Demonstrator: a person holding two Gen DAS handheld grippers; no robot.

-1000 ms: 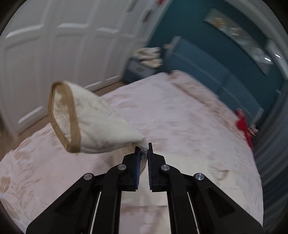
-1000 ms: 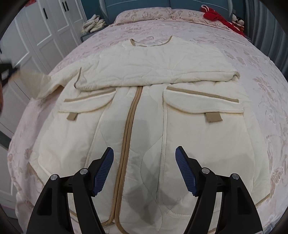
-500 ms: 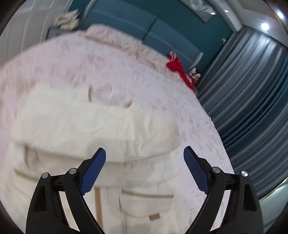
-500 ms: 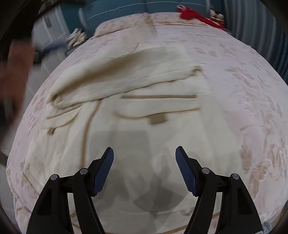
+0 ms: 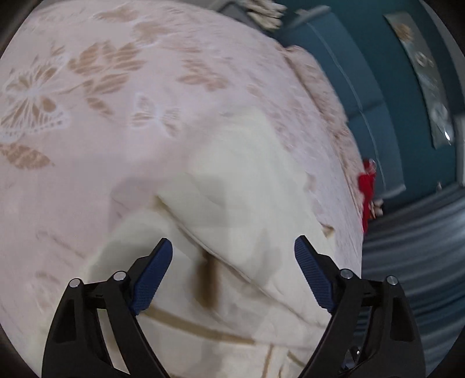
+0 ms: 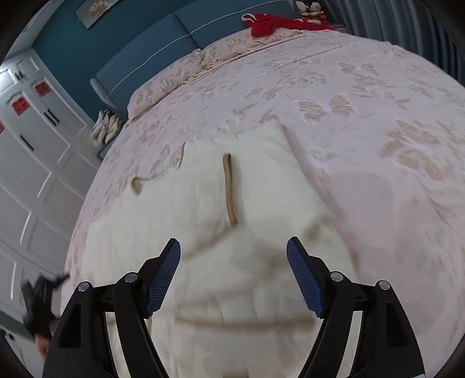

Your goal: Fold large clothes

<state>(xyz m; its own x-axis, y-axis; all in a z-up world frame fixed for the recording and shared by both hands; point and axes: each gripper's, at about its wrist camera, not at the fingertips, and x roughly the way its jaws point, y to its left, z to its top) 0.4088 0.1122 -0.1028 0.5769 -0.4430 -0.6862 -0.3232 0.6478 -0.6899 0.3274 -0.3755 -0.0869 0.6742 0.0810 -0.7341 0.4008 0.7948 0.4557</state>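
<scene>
Jaws wide on both: the left gripper (image 5: 234, 258) is narrowing, the right gripper (image 6: 233, 260) widening, neither grasping anything. One cream coat (image 6: 255, 186) lies below them, mid-frame, on one floral bedspread (image 6: 377, 96); one red garment (image 6: 273, 24) at top.

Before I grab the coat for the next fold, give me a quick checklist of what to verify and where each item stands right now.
1. Left gripper free of cloth: ok, nothing between its jaws, which are closing slightly.
2. Right gripper free of cloth: ok, jaws opening, nothing between them.
3. Cream coat lying on the bedspread: ok.
4. Sleeves folded in over the body: ok, a tan-trimmed cuff lies across the front.
5. Bottom hem flat and within reach: cannot tell, hidden below both views.
6. Red garment clear of the coat: ok, far up by the headboard.
</scene>
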